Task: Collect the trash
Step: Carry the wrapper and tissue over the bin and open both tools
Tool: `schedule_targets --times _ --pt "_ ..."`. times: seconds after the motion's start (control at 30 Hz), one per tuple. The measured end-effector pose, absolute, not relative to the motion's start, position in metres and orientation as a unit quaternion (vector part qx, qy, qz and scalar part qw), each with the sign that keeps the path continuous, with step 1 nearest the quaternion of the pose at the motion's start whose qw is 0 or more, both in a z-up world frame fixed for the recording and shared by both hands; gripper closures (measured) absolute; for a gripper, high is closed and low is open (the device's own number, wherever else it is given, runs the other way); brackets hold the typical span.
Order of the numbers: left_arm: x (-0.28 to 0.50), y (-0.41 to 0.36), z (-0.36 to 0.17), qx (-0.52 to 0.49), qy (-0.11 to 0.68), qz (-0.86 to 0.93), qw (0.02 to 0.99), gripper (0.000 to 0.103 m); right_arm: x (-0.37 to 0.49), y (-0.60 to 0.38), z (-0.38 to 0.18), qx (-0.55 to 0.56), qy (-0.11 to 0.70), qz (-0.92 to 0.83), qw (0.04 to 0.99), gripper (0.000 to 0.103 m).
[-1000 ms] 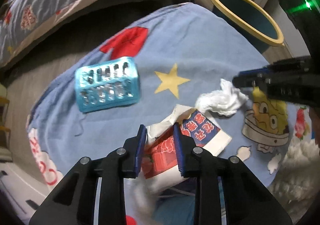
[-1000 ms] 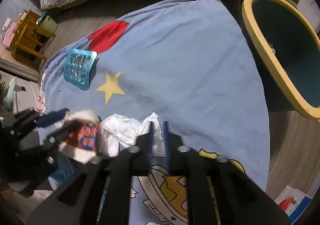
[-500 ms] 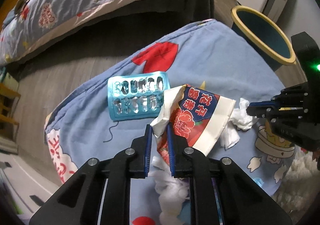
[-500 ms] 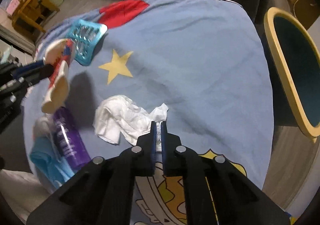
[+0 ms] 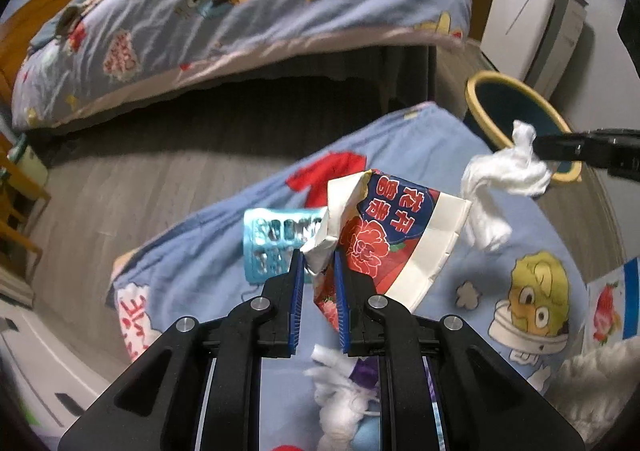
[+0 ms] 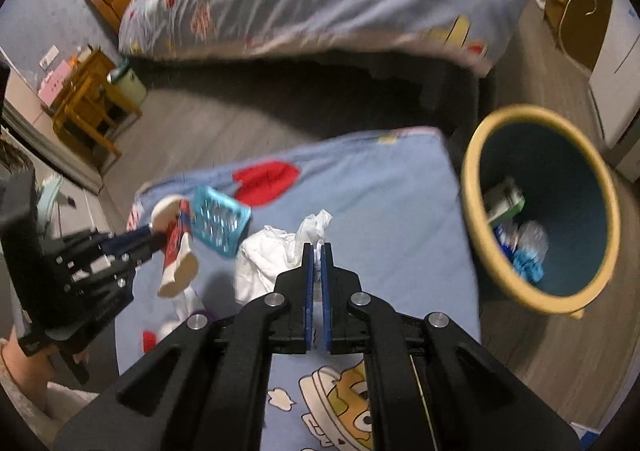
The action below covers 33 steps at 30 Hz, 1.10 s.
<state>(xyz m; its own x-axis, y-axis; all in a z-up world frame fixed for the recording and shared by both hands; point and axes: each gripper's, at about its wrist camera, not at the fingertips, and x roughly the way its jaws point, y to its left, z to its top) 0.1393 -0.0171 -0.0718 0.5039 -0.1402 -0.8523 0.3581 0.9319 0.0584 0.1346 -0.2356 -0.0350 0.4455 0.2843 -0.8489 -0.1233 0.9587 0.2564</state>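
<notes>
The left gripper has its fingers pinched on the torn white edge of a crumpled red-and-blue paper wrapper, which hangs clear above the blue cartoon blanket; the jaws have just been closing, with the wrapper between them. In the left wrist view a teal blister pack lies on the blanket at about 10 o'clock from those fingertips, partly hidden behind the wrapper. The right gripper has its fingers pressed nearly together on a corner of a white tissue, and the tissue dangles off the blanket; these jaws too have just been closing on it. From the left wrist view the same tissue hangs at 2 o'clock, at the tip of the right gripper coming in from the right edge. The yellow-rimmed bin stands on the wooden floor just beside the blanket's right edge, at 3 o'clock in the right wrist view, with some rubbish already lying inside. More white tissue scraps and a purple item, too hidden to identify, lie on the blanket below the left fingers. A bed with a matching cover fills the 12 o'clock side.
</notes>
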Motion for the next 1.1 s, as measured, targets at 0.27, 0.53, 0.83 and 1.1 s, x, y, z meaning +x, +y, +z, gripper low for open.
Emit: schedule_targets --times 0.27,0.53,0.83,1.1 --pt "0.140 -0.016 -0.054 0.085 0.459 -0.137 0.874 0.087 0.145 -0.274 -0.017 0.060 0.482 0.069 0.872 0.100" --pt "0.136 -0.030 -0.057 0.106 0.458 -0.130 0.873 0.087 0.150 -0.325 0.000 0.101 0.451 0.026 0.886 0.100" --pt "0.133 -0.083 -0.045 0.128 0.441 -0.147 0.876 0.087 0.145 -0.367 0.010 0.105 0.427 -0.009 0.898 0.100" --pt "0.142 -0.156 -0.039 0.111 0.436 -0.187 0.873 0.087 0.139 -0.429 0.006 0.159 0.412 -0.054 0.896 0.100"
